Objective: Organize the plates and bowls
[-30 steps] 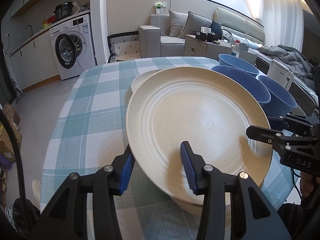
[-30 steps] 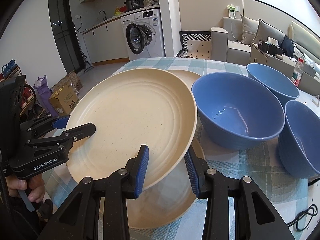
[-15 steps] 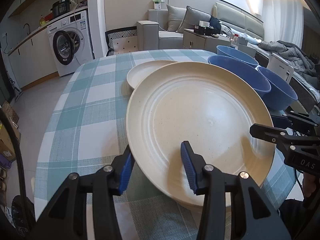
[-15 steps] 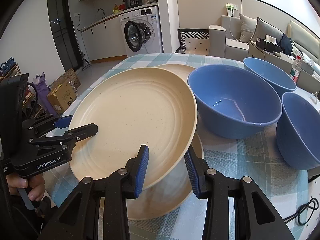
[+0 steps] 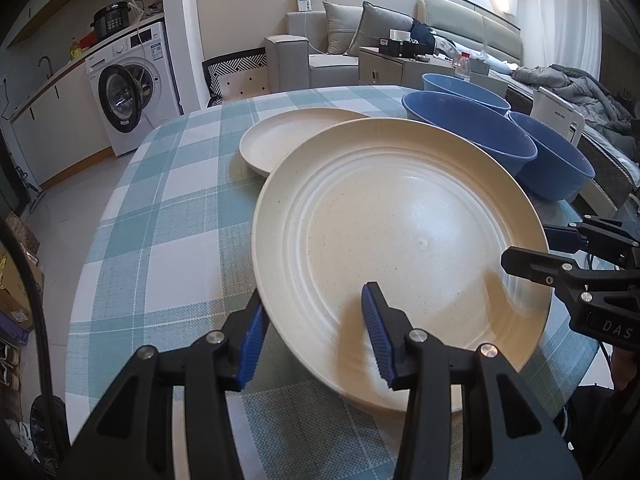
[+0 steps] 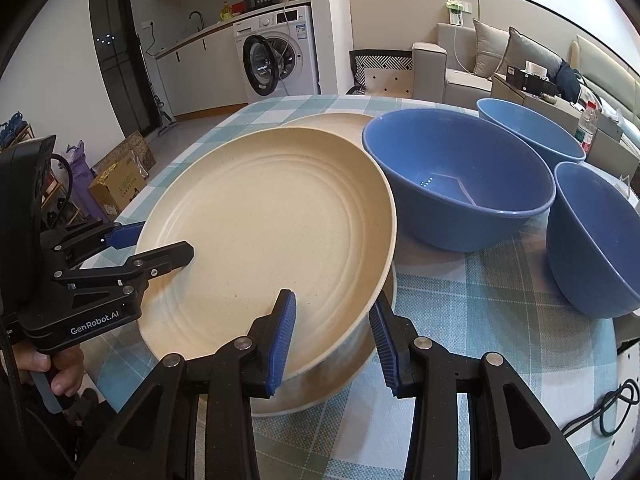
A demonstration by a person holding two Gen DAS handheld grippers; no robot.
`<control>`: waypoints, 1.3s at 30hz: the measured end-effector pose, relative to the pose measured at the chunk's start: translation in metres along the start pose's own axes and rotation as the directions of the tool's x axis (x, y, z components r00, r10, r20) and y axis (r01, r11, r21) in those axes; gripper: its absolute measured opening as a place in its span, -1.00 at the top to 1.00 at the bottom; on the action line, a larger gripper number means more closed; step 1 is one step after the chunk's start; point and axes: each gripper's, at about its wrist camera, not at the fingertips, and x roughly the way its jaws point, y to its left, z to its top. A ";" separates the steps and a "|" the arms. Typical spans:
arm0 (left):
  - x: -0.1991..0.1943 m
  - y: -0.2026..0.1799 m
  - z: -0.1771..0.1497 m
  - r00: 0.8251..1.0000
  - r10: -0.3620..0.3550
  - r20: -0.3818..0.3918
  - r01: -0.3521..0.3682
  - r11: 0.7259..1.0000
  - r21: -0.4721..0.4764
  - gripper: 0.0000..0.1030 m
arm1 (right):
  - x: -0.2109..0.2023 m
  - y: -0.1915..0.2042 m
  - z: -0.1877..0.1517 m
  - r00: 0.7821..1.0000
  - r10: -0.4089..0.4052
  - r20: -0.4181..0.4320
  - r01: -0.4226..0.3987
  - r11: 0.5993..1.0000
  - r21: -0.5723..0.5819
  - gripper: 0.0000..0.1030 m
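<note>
Cream ridged plates are what you have in both claws: the large cream plate [image 5: 400, 240] is pinched at its near rim by your left claw [image 5: 312, 336], one blue pad under the rim and one on the plate's face. Your right claw [image 6: 332, 340] straddles the opposite rim the same way, one pad inside the plate and one outside, so both claws are clamped on this one plate. It tilts, with the rim at your right claw sitting low over a second cream plate [image 6: 352, 364] that lies flat on the worktop directly beneath. You can see that lower plate's edge peeking out just under your right claw's outer finger.

Ahead of your left claw, beyond the held plate, a third cream plate [image 5: 288, 136] rests flat on the teal-and-white checked tablecloth [image 5: 160, 208], partly covered by the held plate's far rim.

To the right of your right claw stand three blue round bowls: the nearest large one [image 6: 460, 184] sits just beside the held plate's edge, another [image 6: 528, 128] behind it, and a third [image 6: 596, 240] near the worktop's right side. A black cable [image 6: 600, 416] curls on the cloth to the right of your right claw.
</note>
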 end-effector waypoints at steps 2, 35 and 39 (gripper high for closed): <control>0.001 -0.002 0.000 1.000 0.004 -0.004 -0.004 1.000 0.005 0.12 | 0.001 0.000 0.000 1.000 -0.009 -0.005 0.009 1.000 -0.008 0.24; 0.011 -0.019 -0.009 0.996 0.055 -0.065 -0.047 0.992 0.118 -0.05 | 0.018 -0.001 -0.007 0.997 -0.049 -0.064 0.045 0.996 -0.071 -0.10; 0.012 -0.023 -0.011 0.995 0.069 -0.071 -0.058 0.988 0.146 -0.07 | 0.017 0.002 -0.007 0.998 -0.036 -0.058 0.032 0.996 -0.081 -0.27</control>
